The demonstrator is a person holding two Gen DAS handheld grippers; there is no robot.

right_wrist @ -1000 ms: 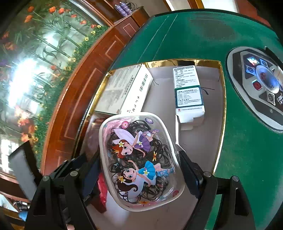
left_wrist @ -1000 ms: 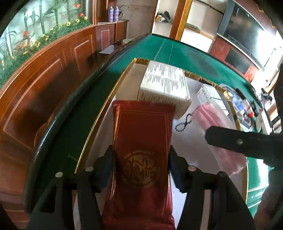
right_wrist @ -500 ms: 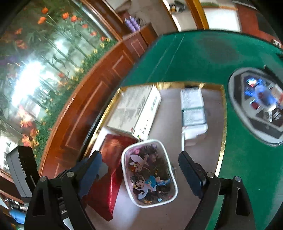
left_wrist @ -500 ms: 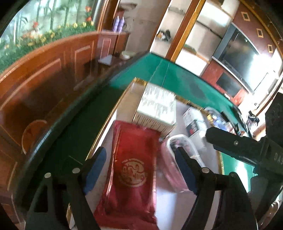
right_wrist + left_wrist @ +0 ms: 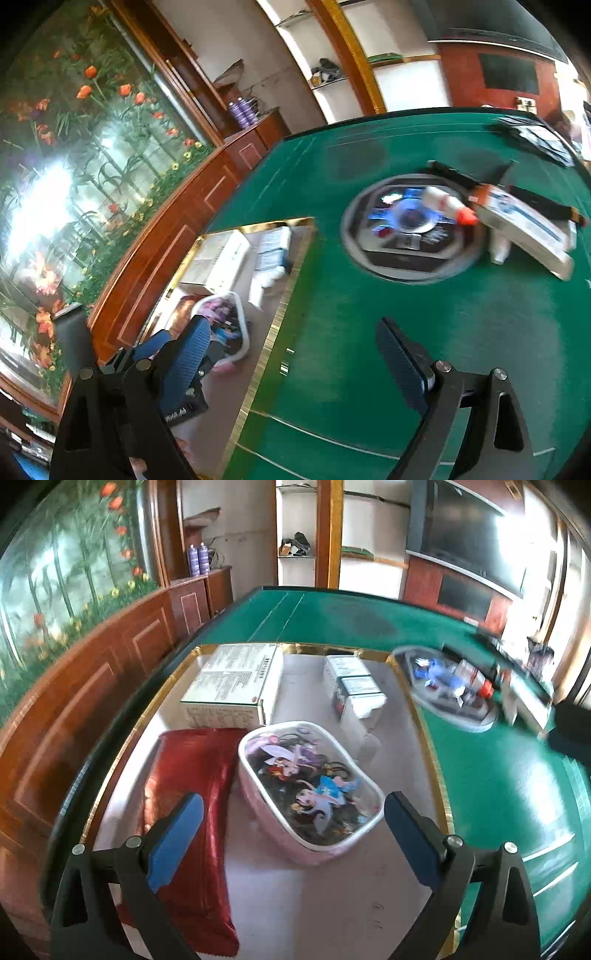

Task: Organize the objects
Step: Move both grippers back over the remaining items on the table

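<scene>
A gold-rimmed tray (image 5: 413,716) lies on the green table. In it lie a red packet (image 5: 192,775), a clear pouch with cartoon fairies (image 5: 310,782), a large white box (image 5: 236,683) and a smaller white box (image 5: 354,690). My left gripper (image 5: 291,834) is open and empty, raised over the tray's near end, above the pouch and packet. My right gripper (image 5: 291,354) is open and empty, over the green felt right of the tray (image 5: 280,295). The pouch (image 5: 225,314) shows past its left finger (image 5: 184,358).
A round grey console (image 5: 410,229) sits in the table's middle. By it lie a white bottle with a red cap (image 5: 447,203) and a flat white box (image 5: 524,229). A wooden wall panel (image 5: 92,701) runs along the table's left side.
Both grippers opened and let go: the left released the red packet, the right released the pouch, both now lying in the tray. Both pulled back; the right swung toward the console.
</scene>
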